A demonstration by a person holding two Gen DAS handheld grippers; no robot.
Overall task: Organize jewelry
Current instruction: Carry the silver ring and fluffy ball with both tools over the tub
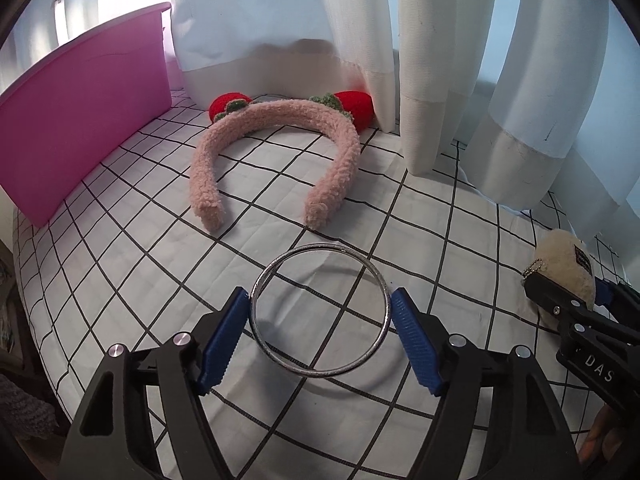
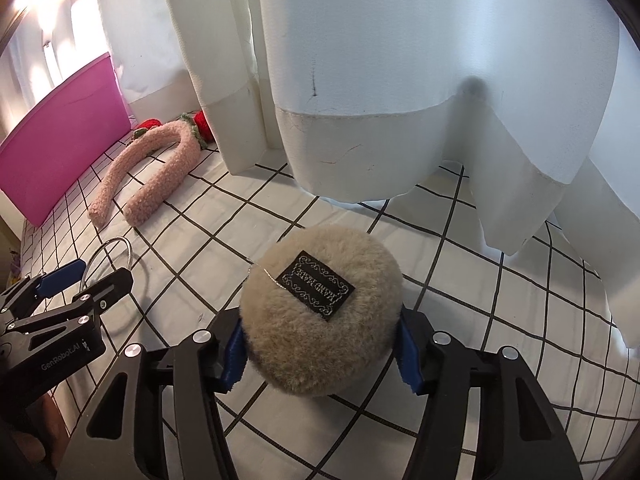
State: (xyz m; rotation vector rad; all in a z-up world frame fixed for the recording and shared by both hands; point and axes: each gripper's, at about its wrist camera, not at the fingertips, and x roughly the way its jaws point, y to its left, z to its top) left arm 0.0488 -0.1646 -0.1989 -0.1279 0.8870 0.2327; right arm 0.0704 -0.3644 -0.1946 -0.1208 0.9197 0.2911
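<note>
Silver bangle [image 1: 320, 311], one; fluffy pompom [image 2: 320, 316], one; headband [image 1: 272, 156], one.

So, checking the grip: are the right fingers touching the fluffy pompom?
Touching. The right wrist view shows both blue fingers pressed into the pompom.

Silver bangle [image 1: 320, 311], pink headband [image 1: 272, 152] with red strawberries, beige pom-pom [image 2: 322, 312], magenta box [image 1: 80, 120], black-gridded white cloth [image 1: 440, 240]

My left claw [image 1: 320, 332] grips the thin silver metal bangle [image 1: 320, 311] over the grid-patterned white bed sheet [image 1: 120, 280]; beyond it lies the fluffy pink headband [image 1: 272, 152], the pink plastic box [image 1: 80, 120] to its left, white curtains [image 1: 440, 80] behind
</note>
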